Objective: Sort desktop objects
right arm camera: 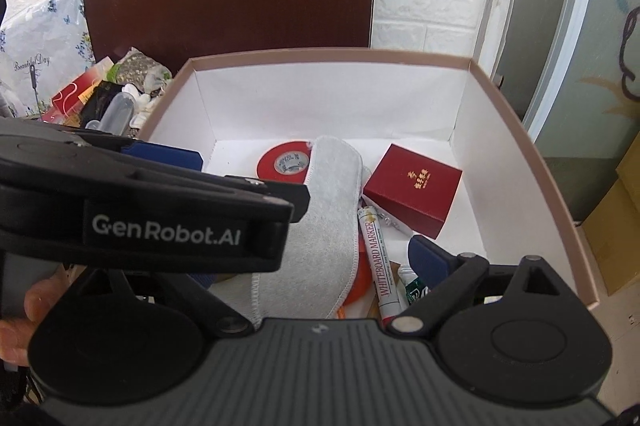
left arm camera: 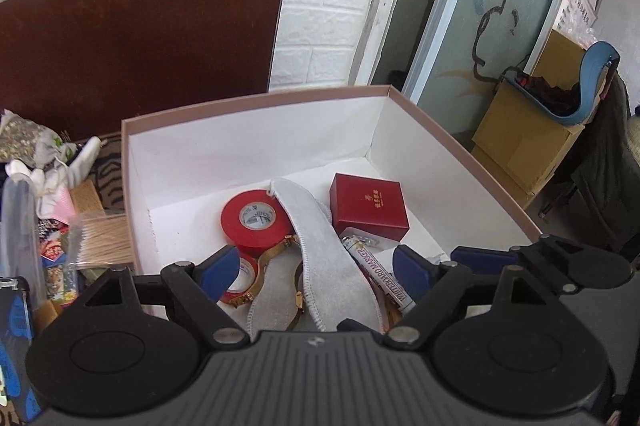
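A pink-rimmed cardboard box (left arm camera: pixel 256 98) with a white inside holds a red tape roll (left arm camera: pixel 256 222), a grey felt cloth (left arm camera: pixel 332 258), a red gift box (left arm camera: pixel 370 206), a whiteboard marker (left arm camera: pixel 380 272) and a gold watch band (left arm camera: pixel 276 258). My left gripper (left arm camera: pixel 316 272) hangs open above the cloth, its blue pads wide apart and holding nothing. My right gripper (right arm camera: pixel 316 270) is also open over the box (right arm camera: pixel 560 194), above the cloth (right arm camera: pixel 328 210) and the marker (right arm camera: pixel 380 258). Its left finger is hidden behind the left tool's black body (right arm camera: pixel 168 226).
Left of the box lies clutter: a pack of cotton swabs (left arm camera: pixel 104 238), crumpled wrappers (left arm camera: pixel 48 162) and a floral bag (right arm camera: pixel 40 54). A dark brown board (left arm camera: pixel 140 38) leans on the white brick wall. A cardboard carton (left arm camera: pixel 528 130) stands far right. A hand (right arm camera: pixel 24 318) holds the left tool.
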`<state>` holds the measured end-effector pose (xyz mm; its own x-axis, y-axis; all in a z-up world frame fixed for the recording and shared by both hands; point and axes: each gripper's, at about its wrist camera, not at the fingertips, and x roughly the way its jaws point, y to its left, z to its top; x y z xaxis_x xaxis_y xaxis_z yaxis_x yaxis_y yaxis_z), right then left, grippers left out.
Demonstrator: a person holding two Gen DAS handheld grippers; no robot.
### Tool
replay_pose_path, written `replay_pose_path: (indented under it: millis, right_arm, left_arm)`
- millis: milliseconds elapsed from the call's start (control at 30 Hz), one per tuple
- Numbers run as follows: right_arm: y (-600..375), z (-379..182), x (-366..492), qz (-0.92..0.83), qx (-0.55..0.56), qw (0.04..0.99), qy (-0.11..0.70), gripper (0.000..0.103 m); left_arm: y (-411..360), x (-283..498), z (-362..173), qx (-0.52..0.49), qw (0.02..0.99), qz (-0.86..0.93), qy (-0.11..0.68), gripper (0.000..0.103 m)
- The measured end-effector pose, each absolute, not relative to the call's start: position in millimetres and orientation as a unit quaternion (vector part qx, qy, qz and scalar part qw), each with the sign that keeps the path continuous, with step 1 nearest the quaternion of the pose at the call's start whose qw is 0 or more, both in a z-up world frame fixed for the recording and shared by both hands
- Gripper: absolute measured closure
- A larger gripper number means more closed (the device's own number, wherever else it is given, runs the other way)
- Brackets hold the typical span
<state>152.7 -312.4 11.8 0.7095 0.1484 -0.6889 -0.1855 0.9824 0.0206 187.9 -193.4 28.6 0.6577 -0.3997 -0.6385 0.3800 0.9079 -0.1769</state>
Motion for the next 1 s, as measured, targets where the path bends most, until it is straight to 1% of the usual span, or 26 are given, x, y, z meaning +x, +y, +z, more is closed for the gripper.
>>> replay_pose_path:
  millis: [267,533,667,933,1000]
  right_arm:
    - [-308,31,110,0.077,-0.018,0.944,0.321,0.009]
    - [-296,32,60,0.058,-0.024,0.954,0.294,0.009]
    - [-288,30,38,0.048,-0.022,0.957,0.284,0.009]
    - [-272,16,6,0.022,-0.018,0.96,0.278,0.009]
    - [-268,9,1,0.02,-0.015,0.959,0.283,0.009]
  left_arm:
    - [-179,141,39,0.006,0.935,-0.196,0.297,0.016]
    - [-161,89,43,0.031,0.948,-0.188,0.254,0.015]
    - [-152,70,41,0.027,0.951,-0.18,0.251,0.011]
    - [-138,43,30,0.032,0.951,-0.169,0.256,0.009]
    - [-134,39,25,0.03,0.951,-0.167,0.26,0.008]
